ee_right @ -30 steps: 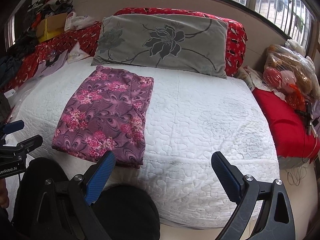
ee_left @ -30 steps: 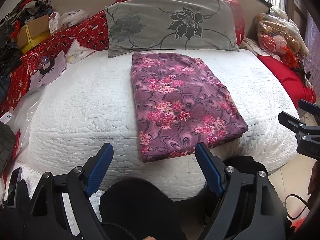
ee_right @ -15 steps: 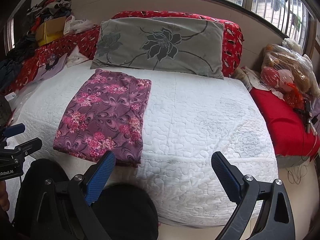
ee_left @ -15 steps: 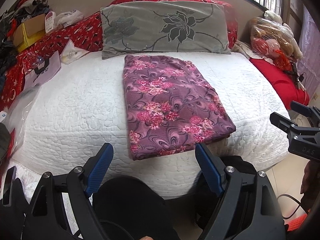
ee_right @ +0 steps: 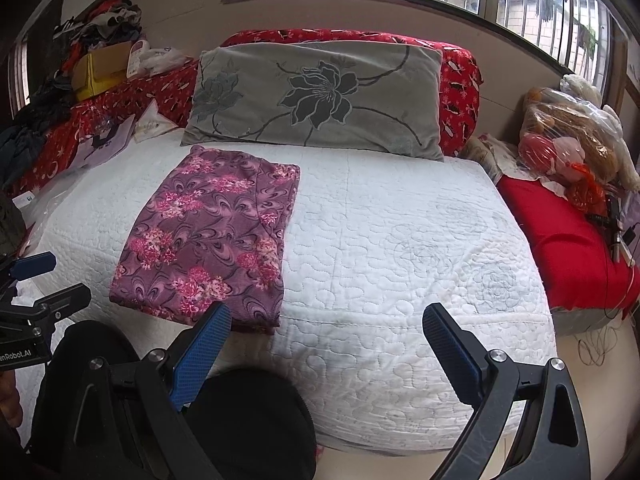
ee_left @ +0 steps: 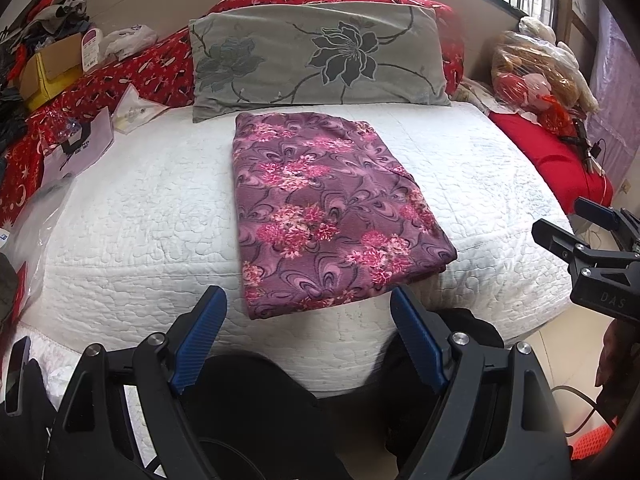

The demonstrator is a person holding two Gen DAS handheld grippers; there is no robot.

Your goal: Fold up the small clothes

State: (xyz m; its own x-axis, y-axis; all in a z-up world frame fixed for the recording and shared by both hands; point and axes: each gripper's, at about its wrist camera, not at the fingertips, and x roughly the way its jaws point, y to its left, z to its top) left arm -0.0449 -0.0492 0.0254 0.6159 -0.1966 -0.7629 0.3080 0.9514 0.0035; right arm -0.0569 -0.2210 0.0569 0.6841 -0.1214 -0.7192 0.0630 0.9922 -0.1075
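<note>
Folded purple floral cloth (ee_left: 332,216) lies flat on the white quilted bed (ee_left: 132,216), near edge just short of the bed's front edge, far edge just short of the grey flower-print pillow (ee_left: 320,56). Bare quilt on both sides, wider on the right (ee_right: 420,248). Clutter along the left, red cushion (ee_right: 568,240) on the right. Cloth is a neat rectangle, layered edges at the near right corner. Left claw (ee_left: 308,340) wide open, empty, in front of the bed edge. Right claw (ee_right: 326,356) same, right of the cloth.
</note>
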